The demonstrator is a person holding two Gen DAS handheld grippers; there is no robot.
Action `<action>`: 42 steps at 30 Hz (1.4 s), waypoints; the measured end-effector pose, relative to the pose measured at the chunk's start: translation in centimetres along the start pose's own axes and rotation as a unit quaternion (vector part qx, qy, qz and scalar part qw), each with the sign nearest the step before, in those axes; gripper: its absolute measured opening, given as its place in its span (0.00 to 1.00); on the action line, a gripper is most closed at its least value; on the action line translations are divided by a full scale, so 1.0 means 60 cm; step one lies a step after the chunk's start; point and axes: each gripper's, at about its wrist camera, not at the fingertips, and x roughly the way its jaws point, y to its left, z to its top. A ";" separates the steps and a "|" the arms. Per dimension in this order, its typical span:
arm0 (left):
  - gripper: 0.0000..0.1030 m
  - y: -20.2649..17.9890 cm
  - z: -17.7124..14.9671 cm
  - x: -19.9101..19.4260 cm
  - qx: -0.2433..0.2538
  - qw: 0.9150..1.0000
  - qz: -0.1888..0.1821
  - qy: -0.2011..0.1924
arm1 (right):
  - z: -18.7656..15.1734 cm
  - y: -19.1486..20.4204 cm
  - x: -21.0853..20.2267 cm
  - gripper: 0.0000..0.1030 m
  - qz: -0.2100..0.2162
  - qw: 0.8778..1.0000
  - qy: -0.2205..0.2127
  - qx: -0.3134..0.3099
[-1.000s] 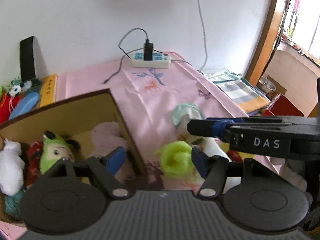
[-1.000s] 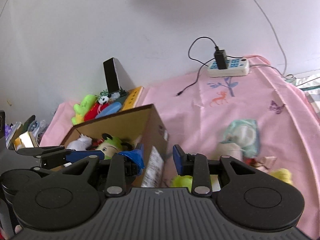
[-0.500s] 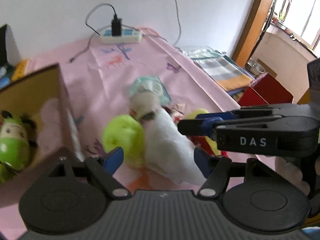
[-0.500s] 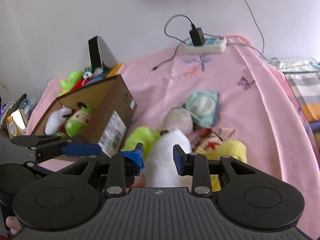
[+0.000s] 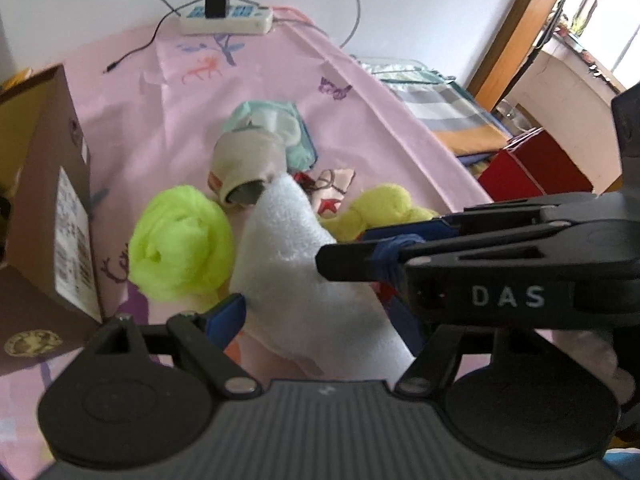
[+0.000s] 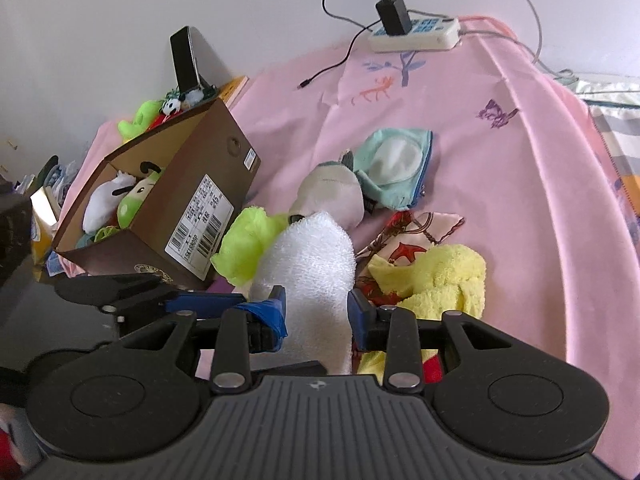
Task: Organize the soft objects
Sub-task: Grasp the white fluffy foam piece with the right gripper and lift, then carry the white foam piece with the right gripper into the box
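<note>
Right claw [image 6: 316, 314] straddles the near end of the white fleece toy [image 6: 308, 268]; its jaws are opening, both blue pads [image 6: 276, 312] lie against or just beside the pile, and no squeeze shows. Left claw [image 5: 316, 316] stands wider, with the same toy lying between its pads [image 5: 226, 314]; its left pad touches the fleece, the right one is hidden behind the other tool's arm. Neither claw has anything lifted.

Change from a second ago: both views then looked over the cardboard box [image 6: 192, 208] and its contents; both now look down on the heap beside the box's labelled end, which fills the middle of each view. Both claws have come down from the box to the loose toys, and the right one's jaws are wider than they were. Judged meaning: one delivery to the box is finished and the next pick, the white toy, is being lined up.

Position of the task's things, relative to the box: the neon green plush [image 6: 248, 244] touches its labelled end; the white toy lies just beyond that plush; the grey-beige plush [image 6: 332, 196] and teal pouch [image 6: 396, 164] sit farther out on the pink bedsheet [image 6: 500, 200]; the yellow towel [image 6: 440, 280] and patterned cloth [image 6: 416, 232] lie farthest from it. Several toys already rest inside the box.
</note>
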 end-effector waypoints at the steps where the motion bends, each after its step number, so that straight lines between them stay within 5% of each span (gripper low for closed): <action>1: 0.70 0.000 0.001 0.006 -0.001 1.000 0.003 0.004 | 0.002 -0.002 0.004 0.17 0.003 1.000 0.004 0.000; 11: 0.54 0.000 0.010 0.034 0.009 0.999 0.025 0.019 | 0.014 -0.011 0.041 0.18 0.031 0.998 0.051 0.011; 18: 0.42 -0.004 0.012 0.021 0.022 0.999 0.027 0.014 | 0.011 -0.004 0.033 0.16 0.037 0.998 0.043 0.005; 42: 0.41 0.012 -0.022 -0.137 0.086 0.993 -0.010 -0.081 | -0.010 0.127 -0.060 0.15 -0.002 0.998 -0.061 -0.021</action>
